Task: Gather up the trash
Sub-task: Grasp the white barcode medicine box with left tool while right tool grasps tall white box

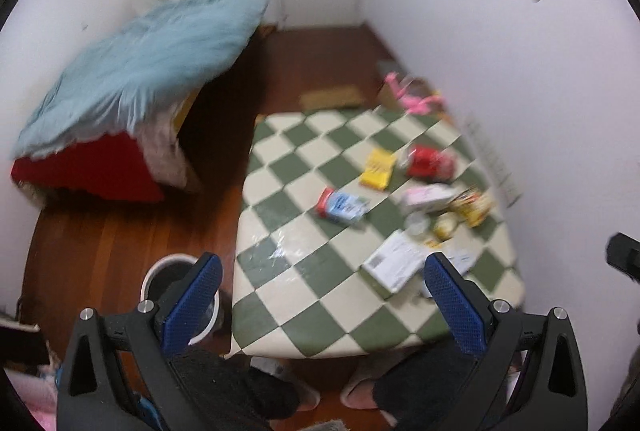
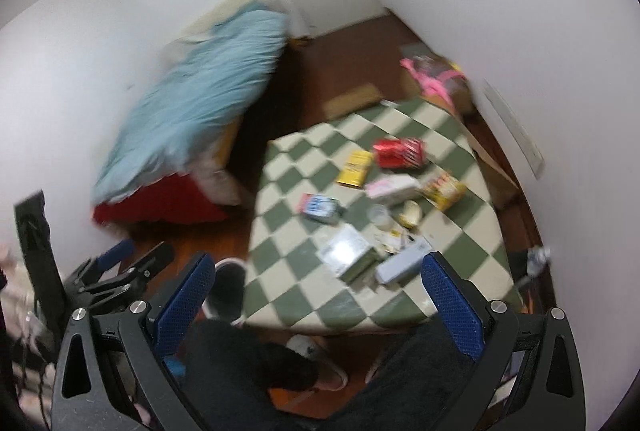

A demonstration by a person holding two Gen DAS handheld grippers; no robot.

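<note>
Several pieces of trash lie on a green-and-cream checkered table (image 1: 320, 295) (image 2: 304, 263): a small blue-and-red carton (image 1: 342, 206) (image 2: 319, 207), a yellow packet (image 1: 377, 168) (image 2: 355, 168), a red crushed wrapper (image 1: 428, 161) (image 2: 401, 152), a pink-white box (image 1: 426, 195) (image 2: 390, 187), a white paper box (image 1: 396, 265) (image 2: 347, 253) and a yellow snack bag (image 1: 474, 205) (image 2: 444, 189). A white-rimmed bin (image 1: 176, 283) (image 2: 226, 285) stands on the floor left of the table. My left gripper (image 1: 322, 297) and right gripper (image 2: 318, 295) are open, empty, high above the table's near edge.
A light blue blanket (image 1: 148, 67) (image 2: 200, 91) covers a red-sided bed at the left. Pink items (image 1: 412, 97) (image 2: 434, 75) and a flat cardboard piece (image 1: 330, 98) lie on the wooden floor beyond the table. White walls close the right side. The person's legs and slippers (image 1: 360, 395) are below.
</note>
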